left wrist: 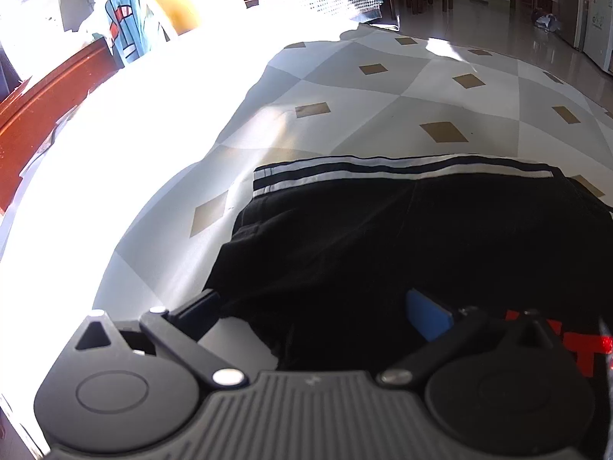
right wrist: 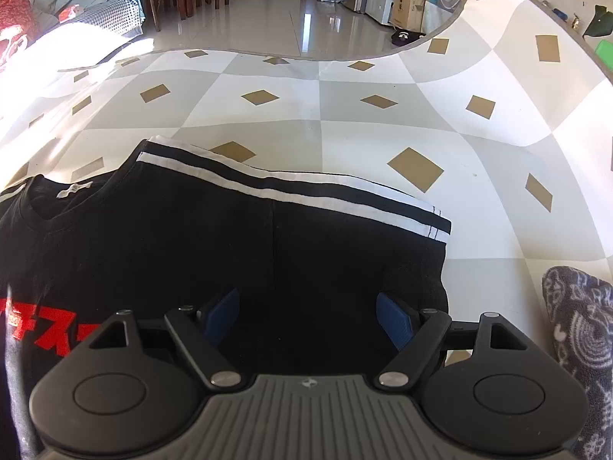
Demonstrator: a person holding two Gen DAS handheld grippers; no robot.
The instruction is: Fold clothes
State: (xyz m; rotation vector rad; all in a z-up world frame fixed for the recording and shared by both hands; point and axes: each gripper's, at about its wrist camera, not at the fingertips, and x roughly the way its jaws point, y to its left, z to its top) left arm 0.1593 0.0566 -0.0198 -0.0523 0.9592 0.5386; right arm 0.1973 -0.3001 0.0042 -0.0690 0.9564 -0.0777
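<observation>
in the left wrist view the black t-shirt (left wrist: 383,237) fills the lower centre and right of the frame, lying flat on the desk (left wrist: 383,88) with its checked cover. its striped sleeve edge (left wrist: 402,168) runs left to right across the middle of the frame, so the long axis lies crosswise to the left gripper (left wrist: 318,306), whose fingers stand apart over the near cloth with nothing between them. bare cover lies upper right, glare upper left. in the right wrist view the same shirt spreads from lower left to centre, collar (right wrist: 57,191) at the left edge, red print (right wrist: 42,329) at lower left. the right gripper (right wrist: 306,318) hangs with fingers apart just above the cloth near its right side edge. a patterned cloth (right wrist: 578,329) sits at the right. open cover lies beyond and to the right.
</observation>
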